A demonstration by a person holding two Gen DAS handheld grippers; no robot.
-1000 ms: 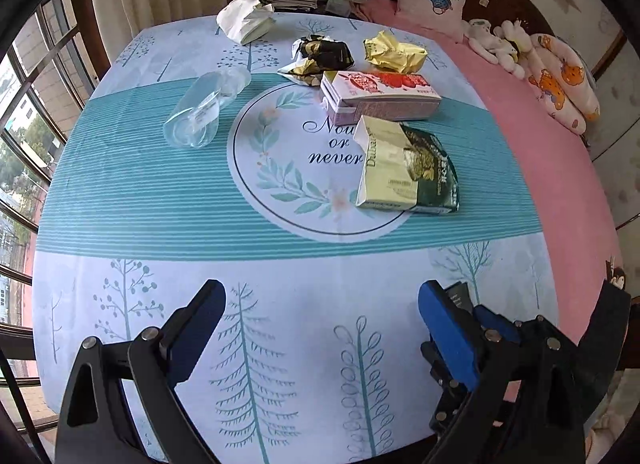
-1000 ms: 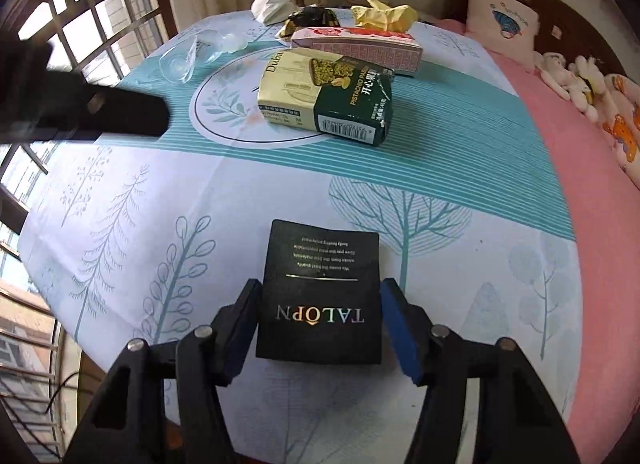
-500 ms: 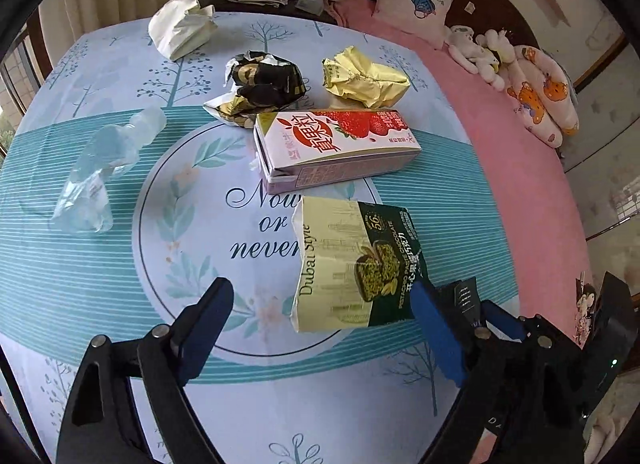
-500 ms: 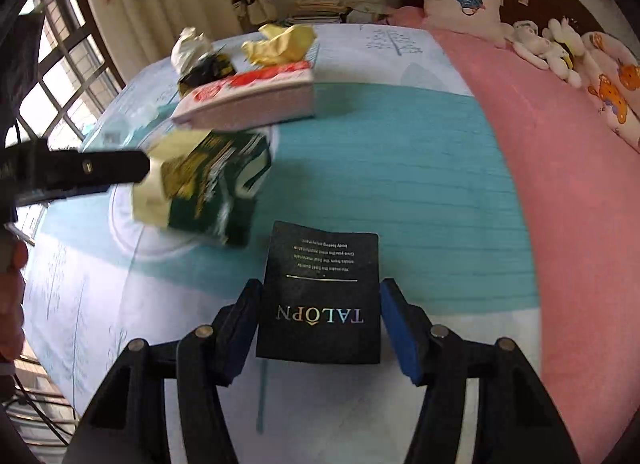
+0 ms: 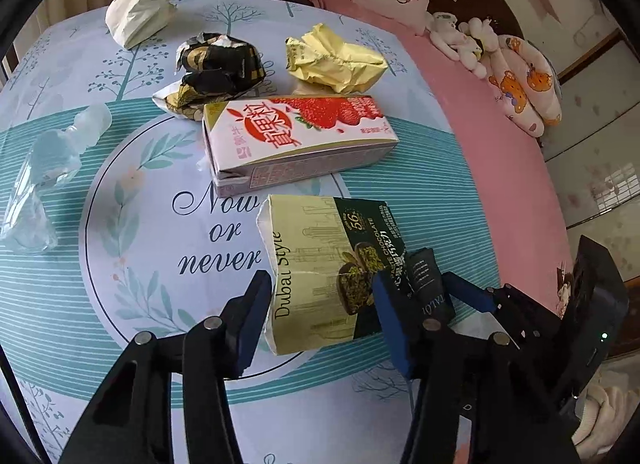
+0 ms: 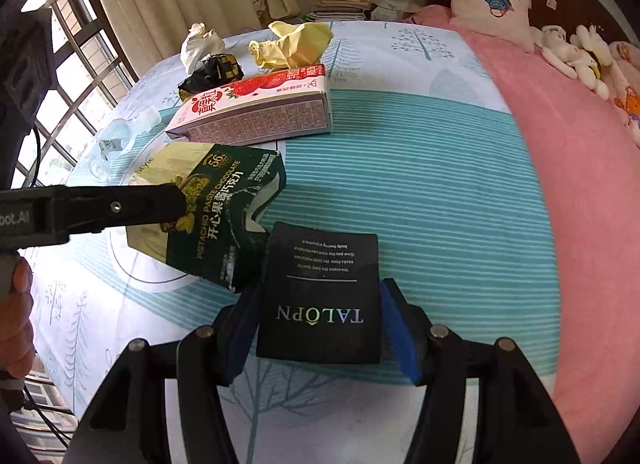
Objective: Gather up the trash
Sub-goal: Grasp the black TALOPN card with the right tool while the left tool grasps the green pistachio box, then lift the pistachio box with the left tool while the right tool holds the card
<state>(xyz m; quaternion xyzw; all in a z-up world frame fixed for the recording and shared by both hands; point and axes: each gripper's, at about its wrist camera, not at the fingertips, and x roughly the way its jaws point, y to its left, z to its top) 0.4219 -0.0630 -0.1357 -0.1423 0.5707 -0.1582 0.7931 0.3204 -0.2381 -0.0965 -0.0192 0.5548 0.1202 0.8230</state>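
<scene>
Left wrist view: open left gripper (image 5: 320, 306) straddles the pistachio chocolate box (image 5: 320, 268) beside the strawberry milk carton (image 5: 296, 140), closing comes next; right gripper (image 6: 318, 324) clamps a black Talopn packet (image 6: 320, 296).

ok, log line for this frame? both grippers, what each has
left gripper: open, straddling chocolate box | right gripper: shut on black packet | strawberry carton: on bed, untouched

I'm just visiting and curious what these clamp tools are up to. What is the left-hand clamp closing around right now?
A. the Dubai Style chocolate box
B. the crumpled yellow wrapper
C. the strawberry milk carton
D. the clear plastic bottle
A. The left gripper has one finger on each side of the Dubai Style chocolate box, while the carton, bottle and yellow wrapper lie farther off on the bed.
</scene>
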